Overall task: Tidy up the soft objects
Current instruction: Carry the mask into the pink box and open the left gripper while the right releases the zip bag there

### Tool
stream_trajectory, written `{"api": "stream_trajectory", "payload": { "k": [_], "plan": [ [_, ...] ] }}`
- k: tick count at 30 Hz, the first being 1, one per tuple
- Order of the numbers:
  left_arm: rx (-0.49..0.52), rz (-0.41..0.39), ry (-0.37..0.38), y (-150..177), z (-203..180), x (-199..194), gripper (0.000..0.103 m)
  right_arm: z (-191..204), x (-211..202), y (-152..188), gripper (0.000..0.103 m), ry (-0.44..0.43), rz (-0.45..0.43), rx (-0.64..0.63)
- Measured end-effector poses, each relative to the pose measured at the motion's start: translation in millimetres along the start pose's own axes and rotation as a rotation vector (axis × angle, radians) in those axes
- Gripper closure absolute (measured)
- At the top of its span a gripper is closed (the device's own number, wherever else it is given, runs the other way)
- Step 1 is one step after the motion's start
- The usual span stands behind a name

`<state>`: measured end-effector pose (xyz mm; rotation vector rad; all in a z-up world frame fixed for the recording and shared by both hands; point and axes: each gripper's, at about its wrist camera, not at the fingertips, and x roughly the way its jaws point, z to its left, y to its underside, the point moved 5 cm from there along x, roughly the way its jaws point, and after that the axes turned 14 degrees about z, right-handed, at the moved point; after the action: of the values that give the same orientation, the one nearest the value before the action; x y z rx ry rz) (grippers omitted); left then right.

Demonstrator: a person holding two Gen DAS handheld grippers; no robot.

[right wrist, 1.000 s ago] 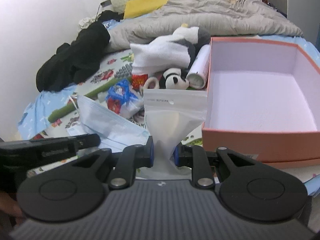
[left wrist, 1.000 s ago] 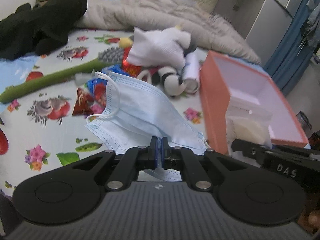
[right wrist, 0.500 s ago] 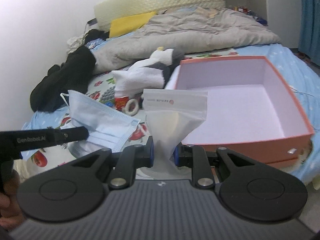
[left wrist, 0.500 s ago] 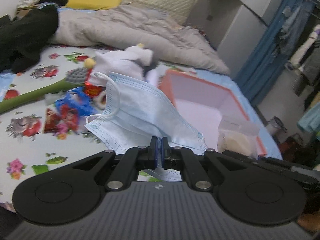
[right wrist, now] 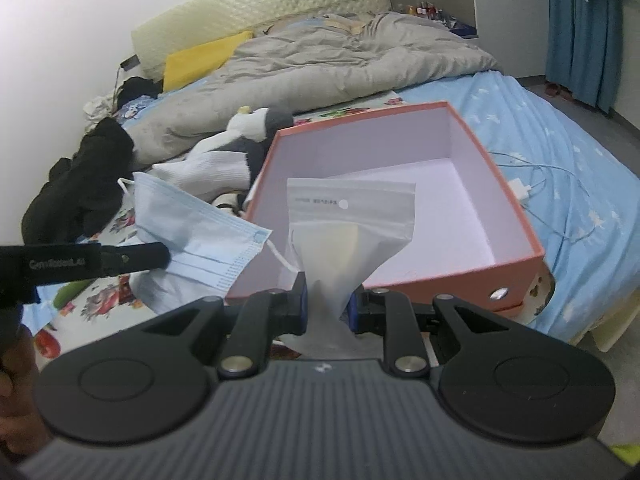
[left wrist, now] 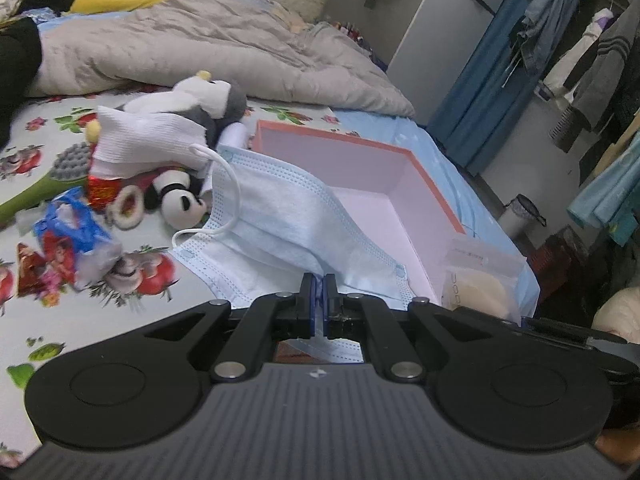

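Two items in transit: left tool [left wrist: 319, 286] pinches face mask [left wrist: 280, 216], right tool [right wrist: 326, 300] clamps plastic pouch [right wrist: 348, 224]; box [right wrist: 516, 268] near bed's foot edge empty, plush toys [left wrist: 180, 120] remain.

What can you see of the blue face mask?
The face mask is a pale blue pleated disposable one with white elastic ear loops, apparently non-woven fabric. It is pinched at its lower edge in the shut left gripper, held up and fanned out, over the near corner of the orange box.
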<state>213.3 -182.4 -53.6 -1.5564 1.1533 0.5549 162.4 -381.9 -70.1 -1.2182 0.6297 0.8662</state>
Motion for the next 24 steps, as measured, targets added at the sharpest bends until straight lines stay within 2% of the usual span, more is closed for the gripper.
{"api": "stream_trajectory", "payload": {
  "k": [11,15,24],
  "plan": [
    [0.003,0.106,0.006,-62.3,-10.8,79.1,0.099,-40.7,46.2,-41.8,0.081,0.03,0.067,0.006],
    [0.001,0.15,0.027,-79.3,-11.8,106.4,0.099,-58.4,66.6,-52.5,0.081,0.037,0.097,0.04],
    [0.016,0.204,0.015,-104.0,-14.8,154.1,0.098,-87.1,108.9,-66.5,0.079,0.052,0.154,0.084]
  ]
}}
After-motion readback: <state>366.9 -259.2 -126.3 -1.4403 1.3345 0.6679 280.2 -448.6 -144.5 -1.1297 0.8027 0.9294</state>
